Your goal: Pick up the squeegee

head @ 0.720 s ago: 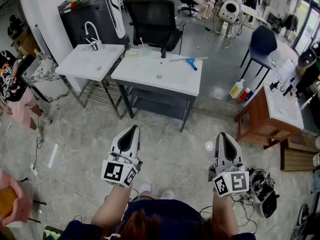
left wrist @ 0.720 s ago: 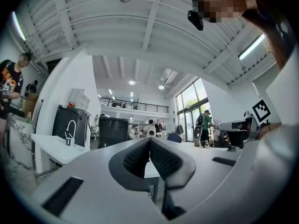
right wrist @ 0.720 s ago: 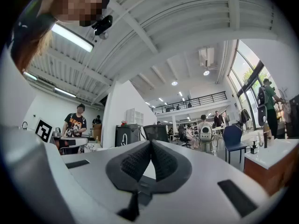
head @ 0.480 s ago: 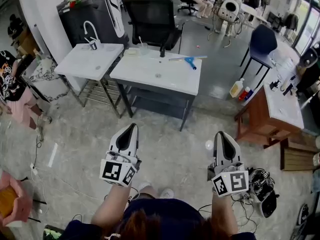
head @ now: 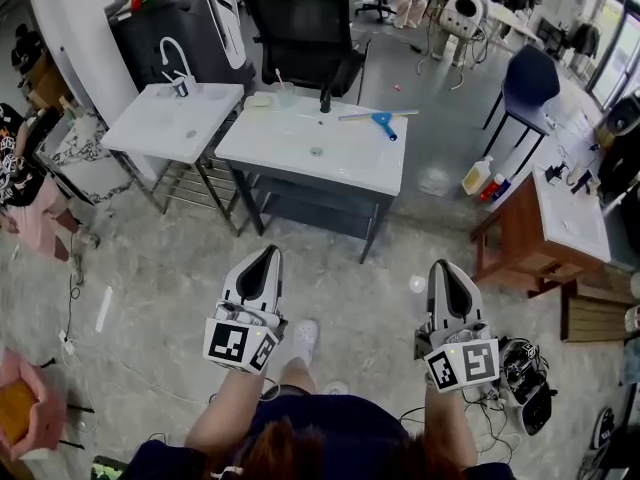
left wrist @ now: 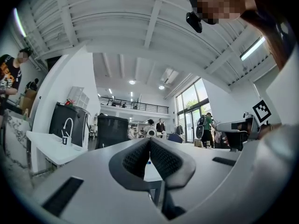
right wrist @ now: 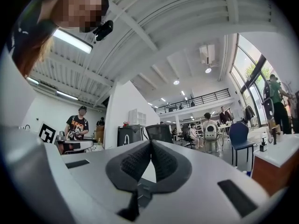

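Note:
The squeegee, with a blue handle and a long pale blade, lies on the far right part of the white sink-top table in the head view. Both grippers hang well short of that table, over the floor. My left gripper is shut, its tips together and nothing between them. My right gripper is shut and empty too. In the left gripper view and the right gripper view the ribbed pads meet at the tips. The squeegee does not show clearly in either gripper view.
A second white sink top with a curved tap stands left of the table. A black office chair is behind it. At the right are a wooden stand, bottles on the floor and a blue chair. Cables lie near my feet.
The view has shifted slightly, so the table sits a little lower and nearer. A white shoe now shows stepping forward between the grippers. Both grippers stay shut.

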`<state>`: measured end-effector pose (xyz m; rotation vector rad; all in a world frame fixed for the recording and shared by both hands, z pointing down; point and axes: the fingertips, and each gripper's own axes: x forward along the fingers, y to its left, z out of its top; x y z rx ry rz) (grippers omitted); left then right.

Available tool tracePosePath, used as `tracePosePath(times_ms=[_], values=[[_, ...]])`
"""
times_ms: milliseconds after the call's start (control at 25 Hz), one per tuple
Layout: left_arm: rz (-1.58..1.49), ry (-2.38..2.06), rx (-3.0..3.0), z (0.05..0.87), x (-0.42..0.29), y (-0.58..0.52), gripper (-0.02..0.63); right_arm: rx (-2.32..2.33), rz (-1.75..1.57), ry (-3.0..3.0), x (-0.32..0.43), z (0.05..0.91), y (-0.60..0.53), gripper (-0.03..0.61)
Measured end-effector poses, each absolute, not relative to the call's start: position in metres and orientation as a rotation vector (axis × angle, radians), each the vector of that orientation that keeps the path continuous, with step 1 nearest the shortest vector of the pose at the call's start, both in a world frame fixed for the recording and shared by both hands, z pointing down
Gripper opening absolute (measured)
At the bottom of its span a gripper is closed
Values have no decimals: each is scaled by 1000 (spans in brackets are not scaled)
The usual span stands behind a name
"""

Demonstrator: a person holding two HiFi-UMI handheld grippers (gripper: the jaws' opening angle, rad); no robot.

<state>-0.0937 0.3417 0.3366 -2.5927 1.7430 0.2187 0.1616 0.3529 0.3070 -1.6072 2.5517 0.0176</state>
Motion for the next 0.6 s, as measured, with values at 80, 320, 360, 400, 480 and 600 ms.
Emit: tracePosePath(times_ms=[80,320,360,400,480,600], values=[[228,1725,-2602,337,-97,317,20,-1619,22,2545,157,308,332,15],[245,1648,-2644,332,-113,225,20,-1666,44,2500,137,300,251,15],[244,1634,-2653,331,-117,210,20,-1673,46,2493,132,298,237,15],[243,1620,-2661,330,-120,195,20,-1679,49,2486,127,297,224,17],[246,1593,-2676,329,-128,167,20,-1690,53,2472,116,295,198,15],[250,1559,-2701,329,-139,130,20,-1704,46,2458,100,296,165,15]])
